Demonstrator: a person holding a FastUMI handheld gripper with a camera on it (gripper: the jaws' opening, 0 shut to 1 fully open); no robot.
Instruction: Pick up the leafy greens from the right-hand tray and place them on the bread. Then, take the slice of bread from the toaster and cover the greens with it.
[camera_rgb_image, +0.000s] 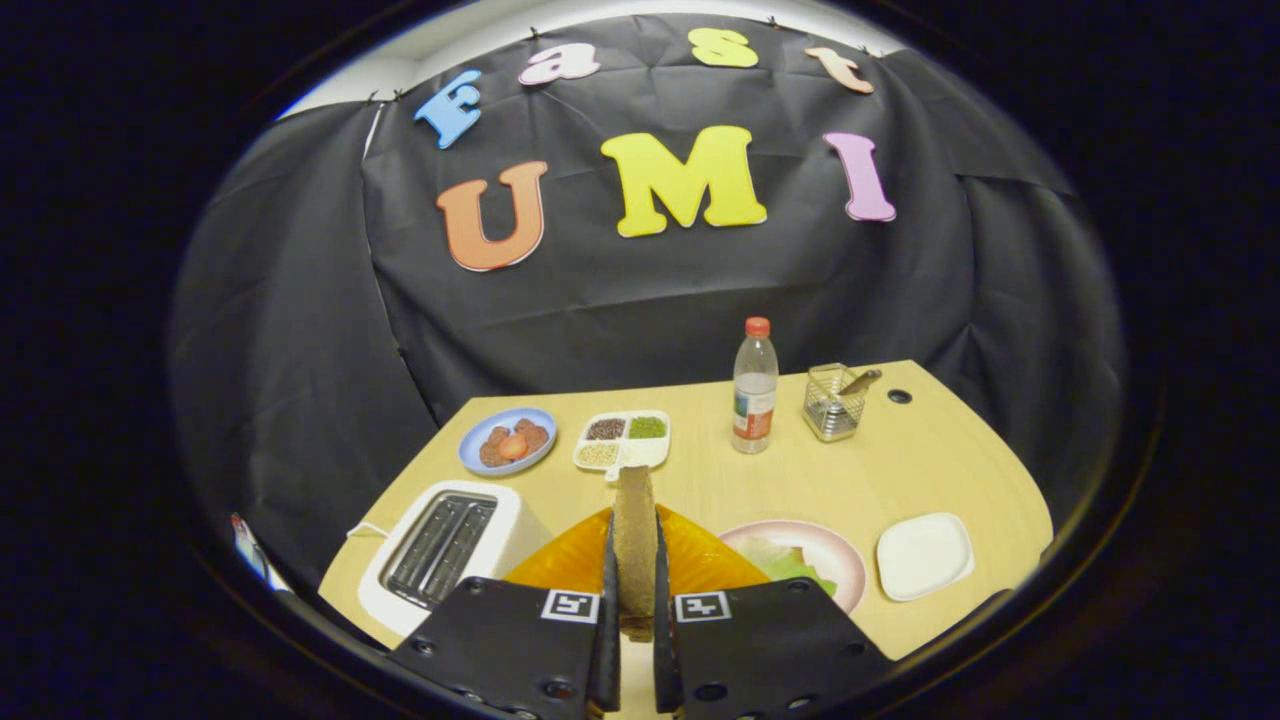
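toaster left of jaws, greens on plate right, bottle behind

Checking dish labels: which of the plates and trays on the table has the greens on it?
The pink round plate, just right of the gripper, which is shut on the bread slice. The white square tray is bare; the blue plate holds brown food.

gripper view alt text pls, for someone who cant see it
The hand-held gripper is shut on a slice of bread held upright on edge above an orange plate, with a white toaster to its left. To the right, a pink plate holds leafy greens.
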